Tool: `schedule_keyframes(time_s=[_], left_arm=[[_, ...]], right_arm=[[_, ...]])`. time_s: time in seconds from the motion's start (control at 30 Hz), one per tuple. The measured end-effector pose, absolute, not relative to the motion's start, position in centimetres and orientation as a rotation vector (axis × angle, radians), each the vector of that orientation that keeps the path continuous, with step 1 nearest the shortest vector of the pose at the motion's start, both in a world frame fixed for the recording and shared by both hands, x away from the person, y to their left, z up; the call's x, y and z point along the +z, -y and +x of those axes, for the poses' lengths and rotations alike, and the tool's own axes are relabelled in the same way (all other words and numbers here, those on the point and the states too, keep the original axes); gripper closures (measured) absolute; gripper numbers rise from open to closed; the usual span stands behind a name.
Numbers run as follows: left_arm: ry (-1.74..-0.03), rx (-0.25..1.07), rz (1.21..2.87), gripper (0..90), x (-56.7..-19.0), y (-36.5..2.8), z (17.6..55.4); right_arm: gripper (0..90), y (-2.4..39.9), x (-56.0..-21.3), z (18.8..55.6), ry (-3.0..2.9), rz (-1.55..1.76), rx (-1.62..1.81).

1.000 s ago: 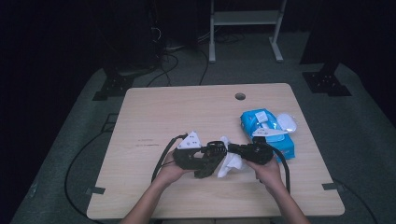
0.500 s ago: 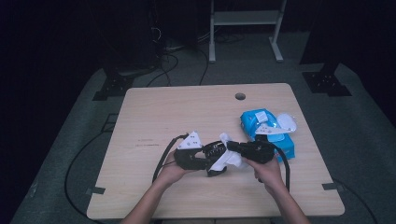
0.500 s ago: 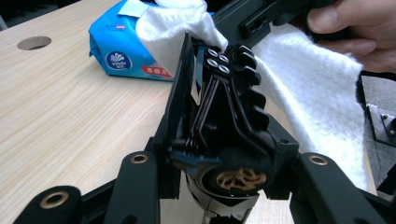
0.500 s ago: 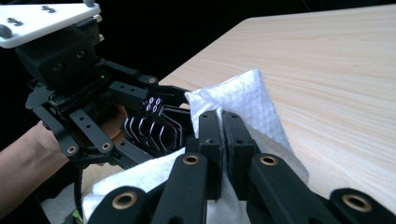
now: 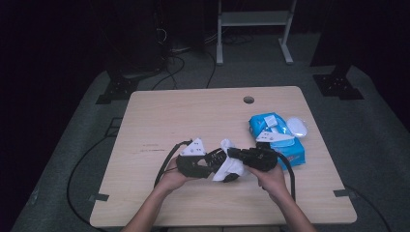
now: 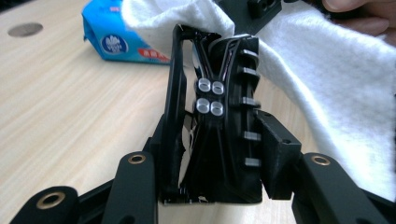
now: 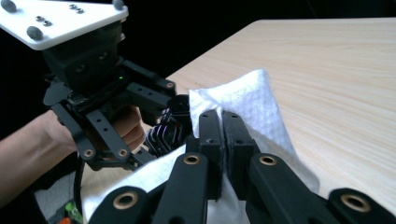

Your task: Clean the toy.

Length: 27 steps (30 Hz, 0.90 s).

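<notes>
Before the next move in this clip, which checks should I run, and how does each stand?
1. Right tool clamped on the white fibrous wipe: ok.
2. Left tool gripping the black ribbed plastic part: ok.
3. Wipe lying against the black part: ok, as the left gripper view shows.
4. Blue wipe packet out of the way on the light wooden table: ok.
5. Part wiped clean: cannot tell.
</notes>
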<state>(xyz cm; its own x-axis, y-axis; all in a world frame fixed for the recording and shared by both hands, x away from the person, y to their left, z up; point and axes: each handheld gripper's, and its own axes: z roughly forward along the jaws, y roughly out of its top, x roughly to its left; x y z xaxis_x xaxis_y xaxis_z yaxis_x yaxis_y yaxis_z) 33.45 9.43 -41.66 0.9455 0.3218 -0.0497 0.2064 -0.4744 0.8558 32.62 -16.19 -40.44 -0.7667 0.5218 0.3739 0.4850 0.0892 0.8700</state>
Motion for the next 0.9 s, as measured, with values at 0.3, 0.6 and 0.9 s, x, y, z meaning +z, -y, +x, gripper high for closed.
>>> schedule_keyframes(time_s=[0.3, 0.6, 0.9], left_arm=[[-0.364, 0.114, 2.101, 55.0, -42.2, -10.2, 33.9], [-0.364, 0.052, 2.124, 54.0, -42.9, -11.0, 34.3], [-0.352, -0.004, 2.137, 54.6, -43.8, -12.1, 34.6]], right_arm=[[87.3, 15.1, -40.7, 32.1, -2.310, 1.011, 1.762], [87.3, 14.2, -41.2, 31.9, -2.342, 0.967, 1.744], [87.2, 13.3, -41.9, 31.5, -2.355, 0.953, 1.686]])
